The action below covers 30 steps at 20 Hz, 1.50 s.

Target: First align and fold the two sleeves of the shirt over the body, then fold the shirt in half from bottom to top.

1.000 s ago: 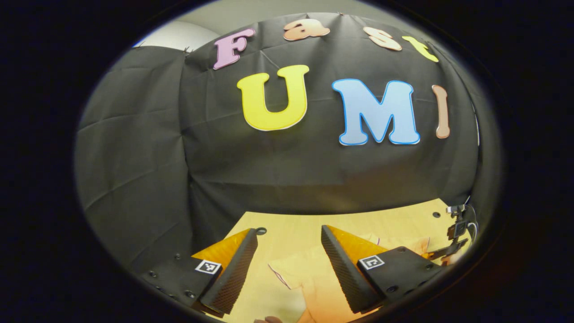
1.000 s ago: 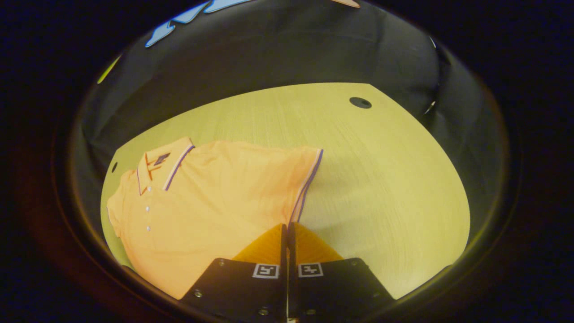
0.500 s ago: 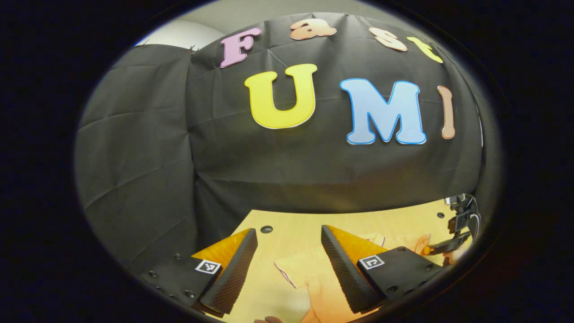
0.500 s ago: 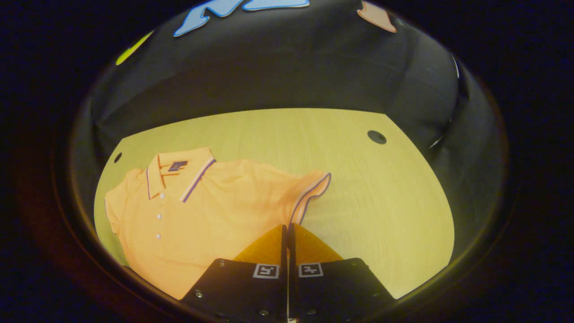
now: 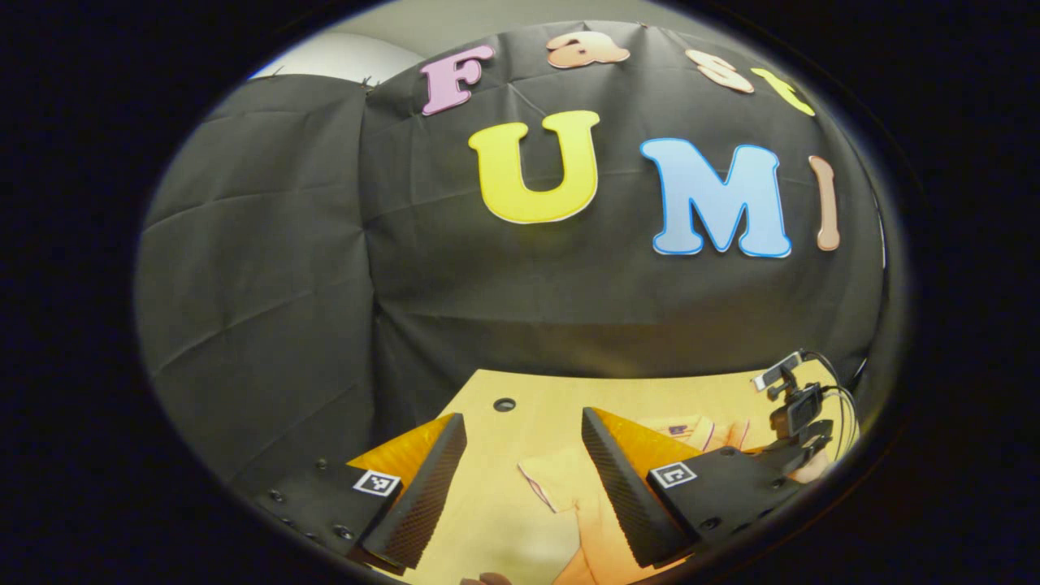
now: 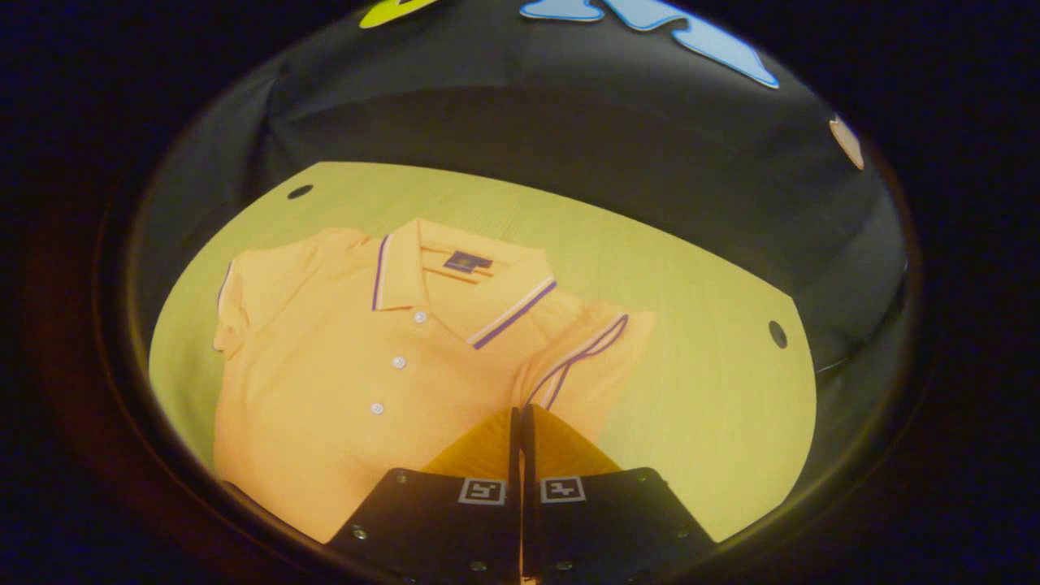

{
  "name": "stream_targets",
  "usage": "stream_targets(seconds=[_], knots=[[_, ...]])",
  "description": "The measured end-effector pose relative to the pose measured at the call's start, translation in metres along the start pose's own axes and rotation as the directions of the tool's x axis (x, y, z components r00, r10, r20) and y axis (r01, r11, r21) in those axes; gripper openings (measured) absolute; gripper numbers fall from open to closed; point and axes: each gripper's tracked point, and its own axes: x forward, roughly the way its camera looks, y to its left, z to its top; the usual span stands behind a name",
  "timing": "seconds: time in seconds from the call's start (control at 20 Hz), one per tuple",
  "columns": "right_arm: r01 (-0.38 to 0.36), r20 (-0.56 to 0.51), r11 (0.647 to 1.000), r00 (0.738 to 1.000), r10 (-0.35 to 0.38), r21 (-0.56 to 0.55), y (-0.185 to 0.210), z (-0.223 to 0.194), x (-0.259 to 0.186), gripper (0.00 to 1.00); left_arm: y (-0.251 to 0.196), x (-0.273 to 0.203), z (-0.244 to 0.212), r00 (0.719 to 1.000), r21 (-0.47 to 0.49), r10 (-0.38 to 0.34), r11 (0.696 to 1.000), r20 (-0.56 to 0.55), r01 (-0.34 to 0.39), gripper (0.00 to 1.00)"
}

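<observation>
On wooden table (image 6: pixel 699 268): shirt (image 6: pixel 341 390) | right gripper (image 6: pixel 520 418) pinches sleeve (image 6: pixel 585 366) | left gripper (image 5: pixel 520 463) wide apart, empty

Left hand-held gripper (image 5: pixel 520 479) gapes; right hand-held gripper (image 6: pixel 520 422) pinched.

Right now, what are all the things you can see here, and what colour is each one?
Orange short-sleeved polo shirt: one, orange with purple and white stripes on collar and sleeve cuffs, lying face up and buttoned on the table.
White shirt buttons: three, white, in a row below the collar.
Light wooden table: one, pale yellow wood with small dark round holes near its corners, under the shirt.
Black cloth wall: black, creased, behind the table.
Left claw: one, open, above the table with a sleeve showing between its fingers.
Right claw: one, fingers together at the striped cuff of a sleeve; I cannot tell whether cloth is pinched.
</observation>
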Motion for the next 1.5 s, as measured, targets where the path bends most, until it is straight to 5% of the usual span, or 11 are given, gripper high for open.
stream_targets(seconds=[0.15, 0.35, 0.85, 1.15, 1.2, 1.25, 1.5], knots=[[0.021, -0.020, 0.997, 1.000, -0.022, -0.073, 0.004, -0.007, 0.004, 0.01, 0.007, -0.001, -0.007, 1.000, -0.006, 0.012, 1.000, -0.013, -0.012, 0.96], [-0.001, -0.015, 1.000, 1.000, 0.001, -0.027, 0.005, -0.005, -0.006, 0.22, 0.003, 0.004, -0.021, 1.000, -0.008, 0.000, 1.000, -0.030, 0.000, 0.96], [-0.002, 0.141, 0.979, 0.990, -0.027, 0.202, -0.027, 0.011, -0.091, 0.22, -0.019, 0.080, -0.100, 0.986, -0.013, -0.069, 0.998, -0.150, 0.068, 1.00], [0.010, 0.183, 0.964, 0.981, -0.061, 0.267, -0.038, -0.001, -0.143, 0.22, -0.033, 0.136, -0.184, 0.947, -0.060, -0.099, 0.995, -0.306, 0.085, 1.00], [0.017, 0.184, 0.961, 0.981, -0.070, 0.276, -0.040, -0.004, -0.150, 0.22, -0.035, 0.145, -0.199, 0.937, -0.067, -0.100, 0.994, -0.334, 0.082, 0.92], [0.023, 0.183, 0.959, 0.980, -0.077, 0.283, -0.041, -0.007, -0.155, 0.22, -0.036, 0.152, -0.214, 0.929, -0.073, -0.100, 0.994, -0.357, 0.080, 1.00], [0.067, 0.156, 0.945, 0.980, -0.122, 0.319, -0.050, -0.025, -0.172, 0.22, -0.032, 0.179, -0.269, 0.885, -0.102, -0.095, 0.993, -0.457, 0.054, 1.00]])
